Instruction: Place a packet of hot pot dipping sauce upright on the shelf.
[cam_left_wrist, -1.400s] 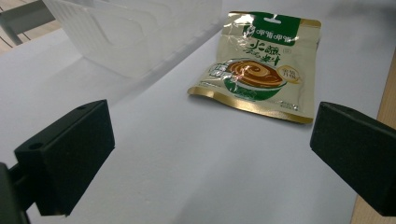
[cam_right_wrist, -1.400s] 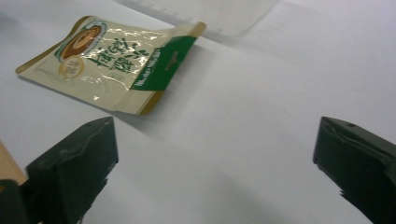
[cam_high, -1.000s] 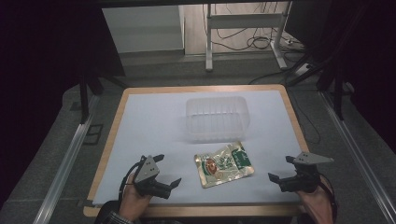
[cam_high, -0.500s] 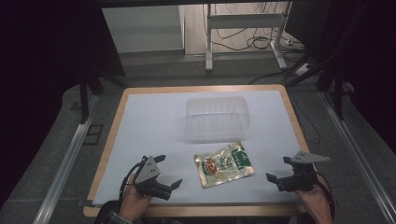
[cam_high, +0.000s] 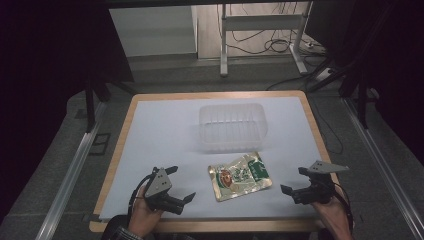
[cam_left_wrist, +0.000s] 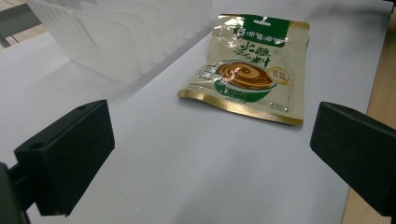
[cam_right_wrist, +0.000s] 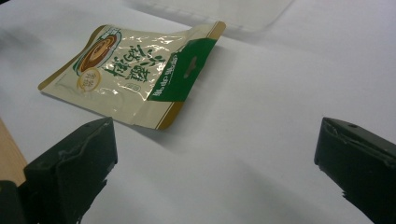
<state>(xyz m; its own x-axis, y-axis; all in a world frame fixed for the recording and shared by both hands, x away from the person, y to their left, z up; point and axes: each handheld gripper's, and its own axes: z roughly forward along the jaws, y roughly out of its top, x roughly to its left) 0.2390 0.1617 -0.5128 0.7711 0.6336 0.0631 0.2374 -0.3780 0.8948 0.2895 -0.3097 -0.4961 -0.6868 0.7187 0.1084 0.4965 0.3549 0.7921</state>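
Note:
A cream and green food pouch (cam_high: 240, 176) lies flat on the white sheet, just in front of a clear plastic container (cam_high: 233, 126). My left gripper (cam_high: 180, 184) rests low at the pouch's left, jaws wide open and empty. In the left gripper view the pouch (cam_left_wrist: 250, 70) lies ahead between the jaws, with the container (cam_left_wrist: 116, 35) to its left. My right gripper (cam_high: 295, 180) is held at the pouch's right, also open and empty. The right gripper view has the pouch (cam_right_wrist: 135, 70) ahead to the left, its green top edge nearest.
The white sheet (cam_high: 165, 135) covers a wooden-edged table (cam_high: 119, 150). Metal rails run along both sides on the floor. A table frame and cables (cam_high: 270, 45) stand beyond the far edge.
The right gripper has shifted slightly toward the pouch and a little lower. The left gripper and the pouch have stayed put.

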